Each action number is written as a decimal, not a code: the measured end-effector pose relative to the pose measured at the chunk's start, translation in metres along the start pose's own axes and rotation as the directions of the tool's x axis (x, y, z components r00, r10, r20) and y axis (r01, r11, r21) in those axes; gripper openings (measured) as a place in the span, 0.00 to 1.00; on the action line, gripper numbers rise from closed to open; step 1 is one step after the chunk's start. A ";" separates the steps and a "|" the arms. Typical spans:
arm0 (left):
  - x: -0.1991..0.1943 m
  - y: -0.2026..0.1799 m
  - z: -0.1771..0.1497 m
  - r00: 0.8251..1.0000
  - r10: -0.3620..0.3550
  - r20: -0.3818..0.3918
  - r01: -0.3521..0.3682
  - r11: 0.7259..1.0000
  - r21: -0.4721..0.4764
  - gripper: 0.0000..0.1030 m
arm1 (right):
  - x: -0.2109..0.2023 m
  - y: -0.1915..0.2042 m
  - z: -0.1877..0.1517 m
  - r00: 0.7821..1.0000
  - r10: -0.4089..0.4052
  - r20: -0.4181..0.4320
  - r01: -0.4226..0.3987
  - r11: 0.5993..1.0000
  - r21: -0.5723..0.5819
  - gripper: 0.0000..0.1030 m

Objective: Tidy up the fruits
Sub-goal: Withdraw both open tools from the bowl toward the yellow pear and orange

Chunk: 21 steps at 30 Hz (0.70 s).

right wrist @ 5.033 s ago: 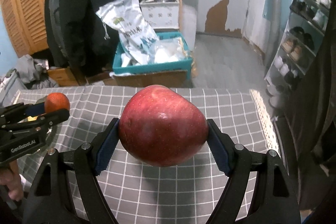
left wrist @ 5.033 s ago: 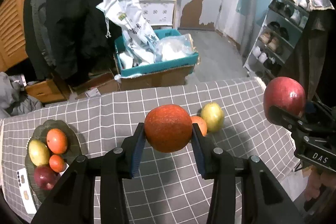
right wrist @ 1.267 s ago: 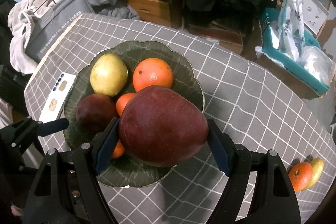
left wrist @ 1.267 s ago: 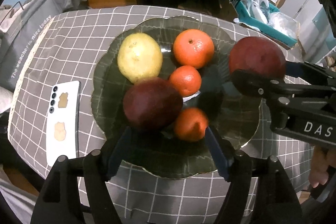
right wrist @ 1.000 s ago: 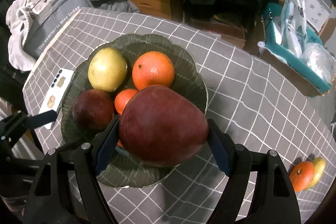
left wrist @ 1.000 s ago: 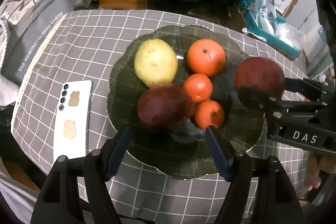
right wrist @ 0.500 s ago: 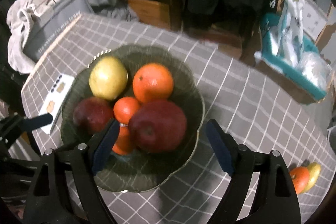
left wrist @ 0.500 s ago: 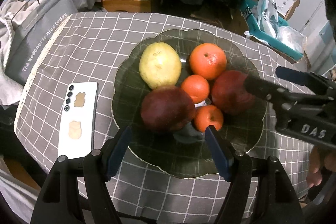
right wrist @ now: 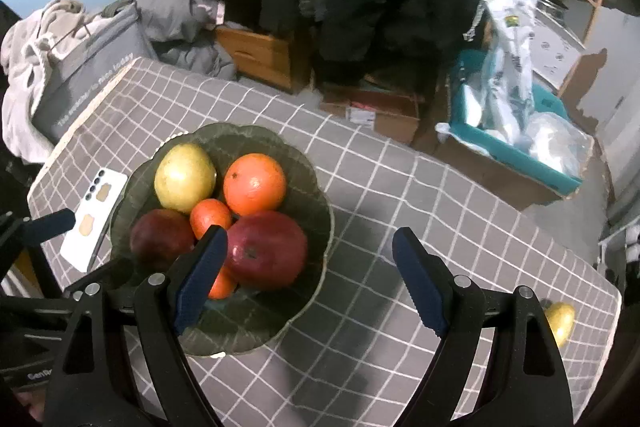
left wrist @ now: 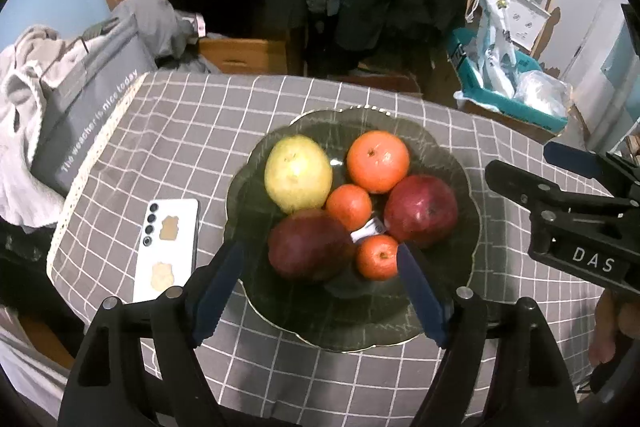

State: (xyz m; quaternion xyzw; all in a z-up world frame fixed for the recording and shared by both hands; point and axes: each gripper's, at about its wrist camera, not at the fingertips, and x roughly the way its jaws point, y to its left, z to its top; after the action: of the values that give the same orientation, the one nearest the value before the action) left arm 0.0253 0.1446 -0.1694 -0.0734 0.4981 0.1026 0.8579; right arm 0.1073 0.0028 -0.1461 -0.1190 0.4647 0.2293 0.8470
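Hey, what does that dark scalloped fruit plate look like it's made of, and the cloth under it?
Plate: probably dark tinted glass, glossy; the cloth's grid lines show faintly through it and its scalloped edge glints. Glazed ceramic is less likely.
Tablecloth: woven fabric, matte grey with white grid lines and a pale lace-like trim along its edge.

Small orange tangerine (right wrist: 219, 285) half hidden behind the right tool's finger; yellow pear-shaped fruit (right wrist: 560, 319) partly tucked behind the other finger.
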 end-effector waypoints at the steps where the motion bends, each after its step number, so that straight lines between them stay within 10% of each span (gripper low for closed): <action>1: -0.002 -0.001 0.001 1.000 -0.001 0.005 0.001 1.000 0.002 0.78 | -0.003 -0.002 0.000 1.000 -0.002 0.005 0.002 1.000 0.004 0.82; 21: -0.035 -0.041 0.010 0.995 -0.044 0.085 0.039 0.997 0.068 0.78 | -0.071 -0.048 -0.017 0.992 -0.102 0.081 0.095 0.991 0.089 0.82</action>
State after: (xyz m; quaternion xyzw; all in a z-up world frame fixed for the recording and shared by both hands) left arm 0.0272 0.1036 -0.1330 -0.0508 0.4619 0.0712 0.8826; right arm 0.0858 -0.0658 -0.0957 -0.0955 0.4311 0.1721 0.8806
